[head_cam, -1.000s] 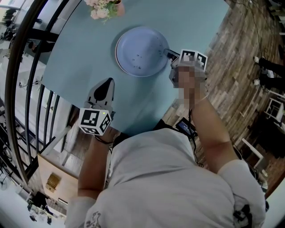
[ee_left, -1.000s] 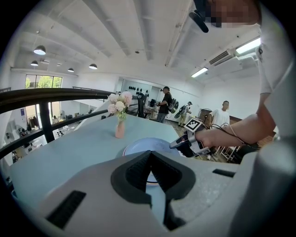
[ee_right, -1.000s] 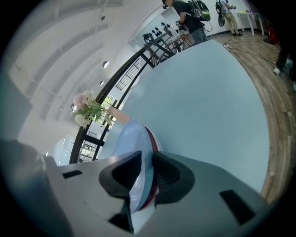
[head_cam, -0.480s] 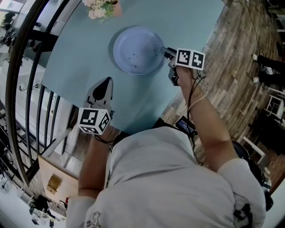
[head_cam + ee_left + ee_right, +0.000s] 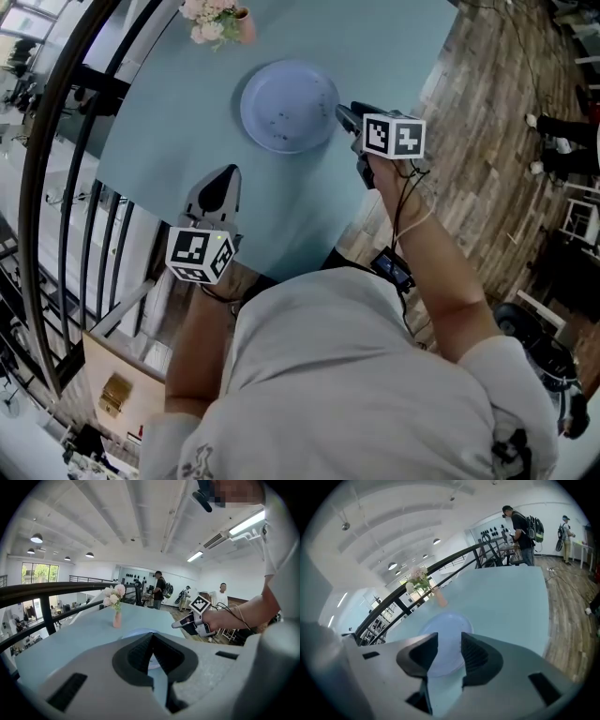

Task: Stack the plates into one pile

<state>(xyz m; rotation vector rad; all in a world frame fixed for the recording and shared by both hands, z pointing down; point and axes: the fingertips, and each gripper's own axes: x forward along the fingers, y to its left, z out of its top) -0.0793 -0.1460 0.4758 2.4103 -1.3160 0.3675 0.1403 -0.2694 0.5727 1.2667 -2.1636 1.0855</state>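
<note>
The pale blue plate sits flat on the light blue table, a little way in from the vase of pink flowers at the far edge. The right gripper hangs just off the plate's right rim, its jaws having just been opening and now standing wide apart, with nothing between them. The left gripper is over the near side of the table, well apart from the plate, with its jaws pressed together and empty.
</note>
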